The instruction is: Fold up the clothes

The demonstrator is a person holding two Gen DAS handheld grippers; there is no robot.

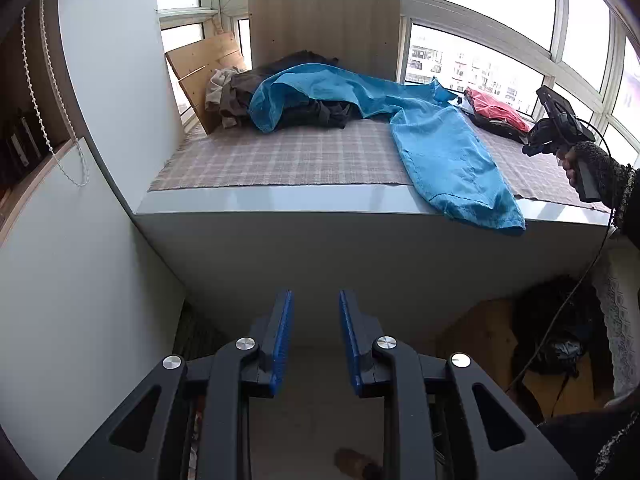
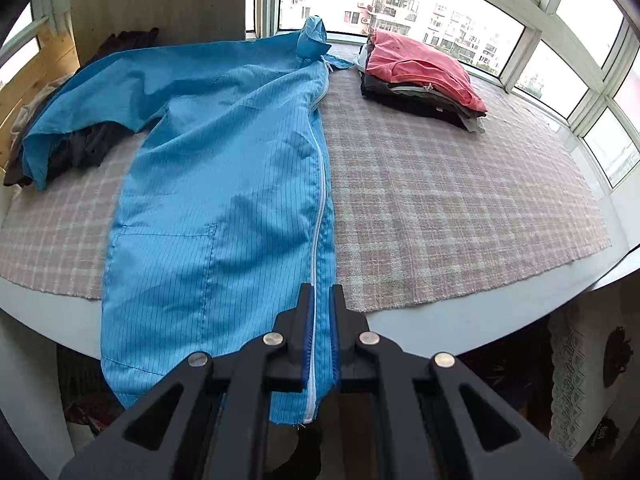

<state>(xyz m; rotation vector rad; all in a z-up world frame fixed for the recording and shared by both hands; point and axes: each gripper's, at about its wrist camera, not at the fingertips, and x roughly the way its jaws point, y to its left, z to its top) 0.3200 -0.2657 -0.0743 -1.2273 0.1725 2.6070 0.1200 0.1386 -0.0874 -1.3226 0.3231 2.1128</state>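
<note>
A blue zip jacket (image 2: pixel 224 184) lies lengthwise on the plaid mat (image 2: pixel 440 200), its hem hanging over the platform's front edge; it also shows in the left wrist view (image 1: pixel 440 148). Its upper part drapes over a pile of dark clothes (image 1: pixel 312 114). In the right wrist view my right gripper (image 2: pixel 321 300) is shut on the jacket's zipper edge near the hem. In the left wrist view my left gripper (image 1: pixel 316 304) is open and empty, low in front of the platform, apart from the jacket. In the left wrist view the right-hand device (image 1: pixel 556 128) appears, its fingers hidden.
A stack of folded clothes with a red top (image 2: pixel 420 64) sits at the mat's far right, by the windows. Unfolded clothes (image 2: pixel 72 148) lie at the far left beside a wooden board (image 1: pixel 204 72). The white platform (image 1: pixel 360 240) drops to the floor, with dark bags (image 1: pixel 556 320) at lower right.
</note>
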